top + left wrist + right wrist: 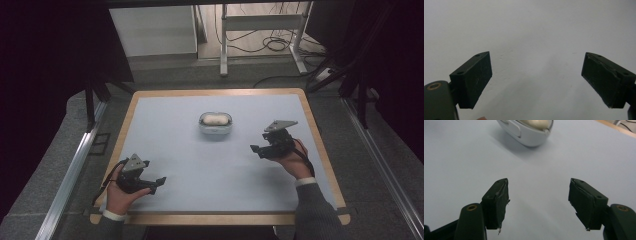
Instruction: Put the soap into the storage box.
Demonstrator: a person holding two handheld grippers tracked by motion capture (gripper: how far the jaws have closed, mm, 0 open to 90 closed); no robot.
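A small white lidless case with a pale rounded object inside rests on the light grey table mat, slightly behind the centre. The right gripper view catches the case at its top edge, a short way ahead of the jaws. My right gripper is held right of the case, pointing left, and its jaws stand open over bare mat. Near the front left corner, my left gripper points right, its jaws wide open with nothing between them.
The mat lies on a wooden board whose rim shows on all sides. Metal rails run along both sides of the table. Behind it stand a white frame's legs and loose cables on the floor.
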